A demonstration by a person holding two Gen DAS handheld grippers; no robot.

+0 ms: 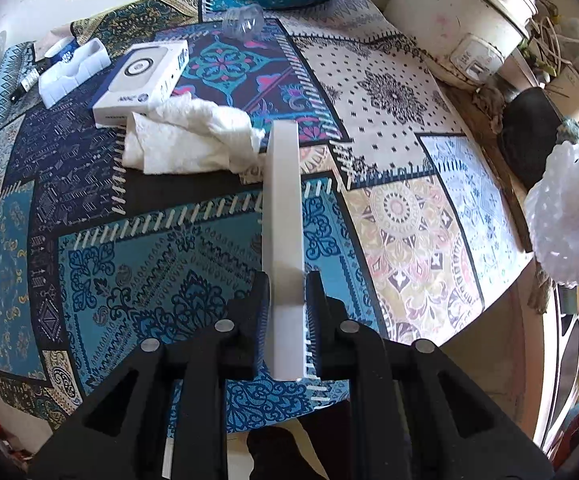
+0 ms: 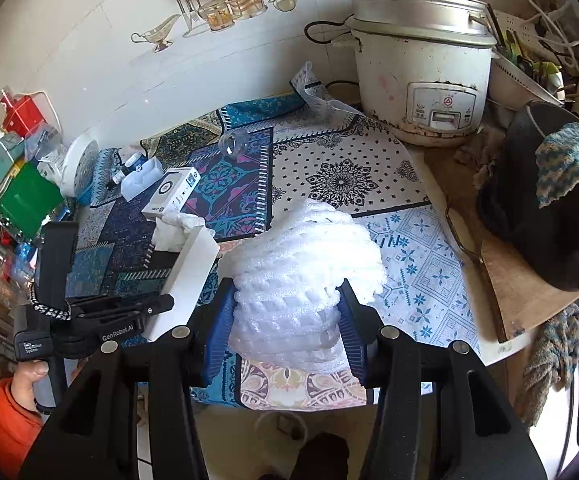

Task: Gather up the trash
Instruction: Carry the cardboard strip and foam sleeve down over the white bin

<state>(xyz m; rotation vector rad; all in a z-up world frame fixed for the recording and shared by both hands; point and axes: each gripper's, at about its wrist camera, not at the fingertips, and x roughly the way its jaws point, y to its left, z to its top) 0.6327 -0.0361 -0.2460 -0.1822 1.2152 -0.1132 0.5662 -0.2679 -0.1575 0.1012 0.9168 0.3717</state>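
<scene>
Left gripper [image 1: 287,320]: jaws narrowed onto a long white rectangular foam strip [image 1: 283,216], clamped near its lower end so most of its length projects forward above the patterned patchwork tablecloth [image 1: 169,264]; the same strip shows at the left of the right wrist view [image 2: 189,264], carried clear of the cloth, presumably on its way to disposal. Right gripper [image 2: 287,320]: jaws set fairly wide and pressed against both sides of a bulky white foam-net wrapper [image 2: 305,272], gripped around its lower part, the soft mass bulging above the blue pads [image 2: 219,320]; it appears at the right edge of the left wrist view [image 1: 565,216], off the table's edge. Both items judged to be packing waste, one per hand, so that a single trip serves for two. Still lying on the cloth: a crumpled white paper towel [image 1: 189,140], touching the corner of a flat white printed cardboard box [image 1: 141,80]; a white moulded plastic tray insert [image 1: 75,70] just beside the box; a clear plastic cup on its side [image 1: 245,20] farther back. The towel looks like the likeliest piece left to collect; whether box, insert and cup count as rubbish cannot be told. Bystanding and not rubbish: a worn white rice cooker with metal lid [image 2: 421,64] at the back corner. No bin clearly shown.
</scene>
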